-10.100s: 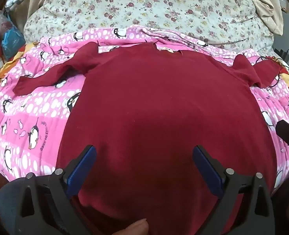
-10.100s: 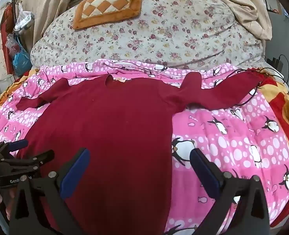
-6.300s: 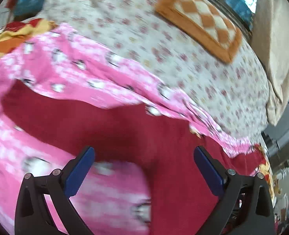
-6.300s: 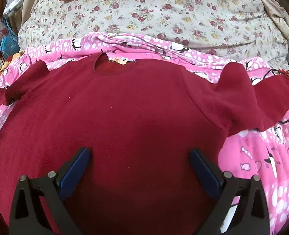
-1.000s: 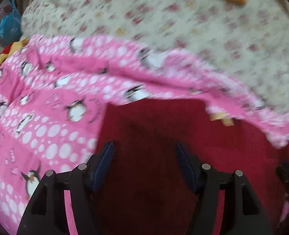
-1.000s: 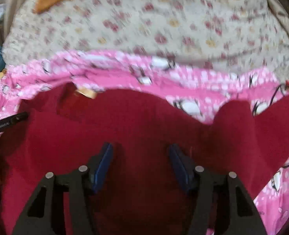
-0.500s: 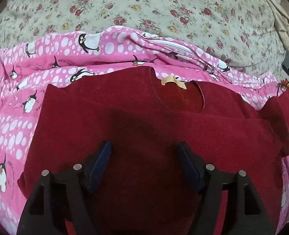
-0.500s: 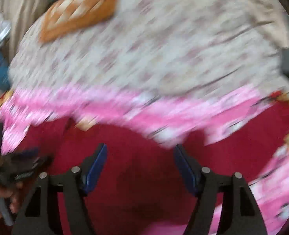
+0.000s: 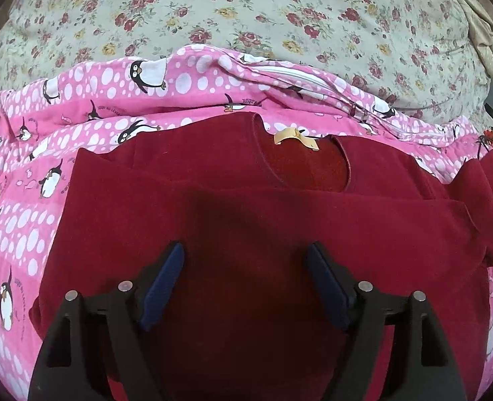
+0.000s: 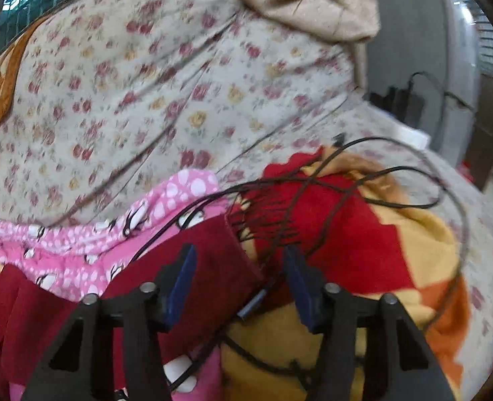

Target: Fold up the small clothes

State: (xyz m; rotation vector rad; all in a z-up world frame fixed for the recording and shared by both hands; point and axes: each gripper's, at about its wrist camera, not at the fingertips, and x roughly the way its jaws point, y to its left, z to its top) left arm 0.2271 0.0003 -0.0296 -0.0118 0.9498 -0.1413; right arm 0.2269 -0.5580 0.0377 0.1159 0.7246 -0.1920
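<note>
A dark red sweater (image 9: 246,173) lies flat on a pink penguin blanket (image 9: 19,220), neck and tan label (image 9: 295,135) at the far side. Its left sleeve (image 9: 363,224) is folded across the chest. My left gripper (image 9: 245,250) hovers over the sweater's middle; its jaws are opening and nothing sits between the pads. In the right wrist view the sweater's right sleeve (image 10: 213,267) stretches out to the right. My right gripper (image 10: 239,254) is over the cuff end, jaws closing, with the cuff between the pads but not pinched.
Black cables (image 10: 313,180) loop over a red and yellow blanket (image 10: 363,244) just past the cuff. A floral quilt (image 9: 246,10) bulges behind the pink blanket. Beige cloth (image 10: 296,0) and dark furniture stand at the far right.
The right gripper swung right from the sweater's body to the right cuff, and its jaws narrowed. The left gripper came from the sweater's left side to its middle and its jaws widened.
</note>
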